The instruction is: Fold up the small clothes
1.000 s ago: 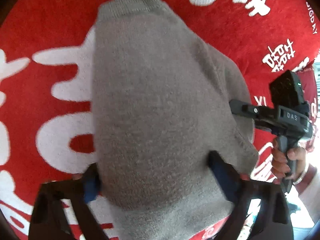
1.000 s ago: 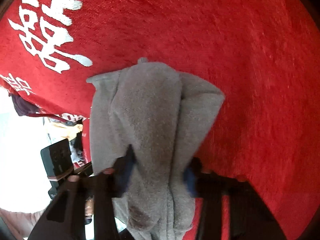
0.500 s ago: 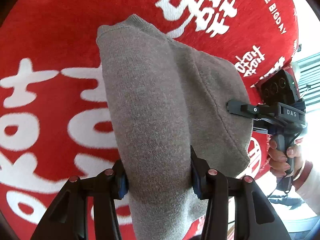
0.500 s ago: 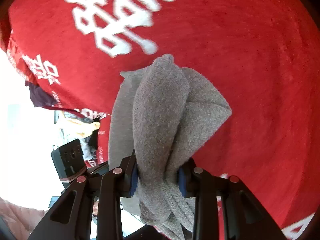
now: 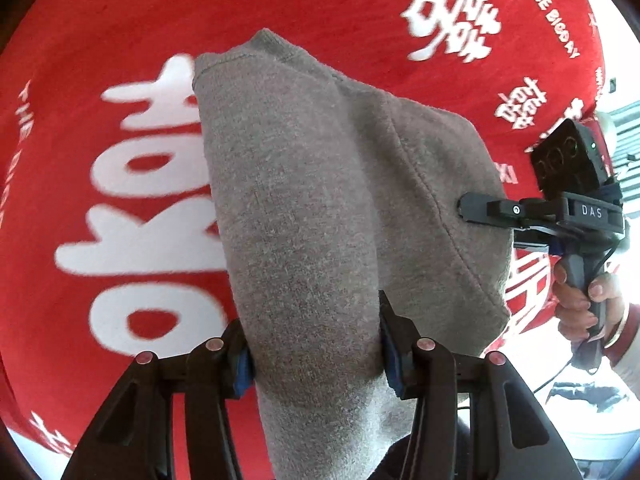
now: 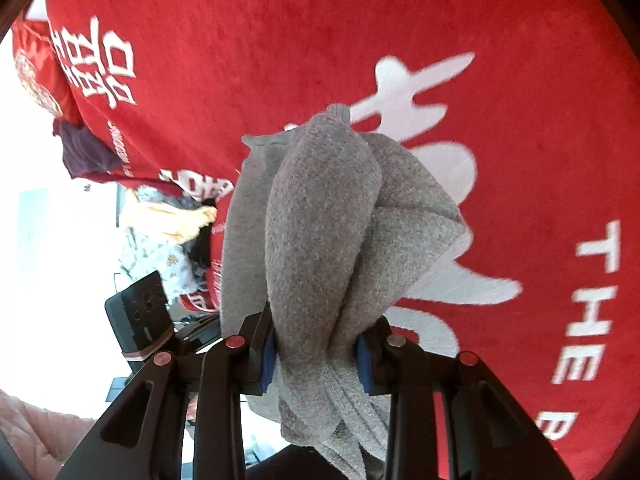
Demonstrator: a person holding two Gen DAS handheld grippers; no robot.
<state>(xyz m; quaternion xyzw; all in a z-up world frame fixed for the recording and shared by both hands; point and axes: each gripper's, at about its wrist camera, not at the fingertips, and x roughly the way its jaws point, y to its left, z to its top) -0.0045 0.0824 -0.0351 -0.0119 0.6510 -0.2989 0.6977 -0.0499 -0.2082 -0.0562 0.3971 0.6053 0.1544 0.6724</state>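
Left gripper [image 5: 316, 352]: blue pads clamped on a thick fold of the grey knit garment [image 5: 320, 216]
Garment: held up above the red cloth [image 5: 100, 40] with white characters; stretched between both tools
Right gripper [image 6: 316, 350]: closed on the garment's bunched end [image 6: 320, 232]; gathered folds hang past the fingers
Far left, right view: clothes pile [image 6: 160, 236] at cloth edge

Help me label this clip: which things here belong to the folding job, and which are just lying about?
In the job:
- grey knit garment
- left tongs, shut on it
- right tongs, shut on it
- red cloth underneath

Lying about:
- heap of other clothes past the cloth's edge
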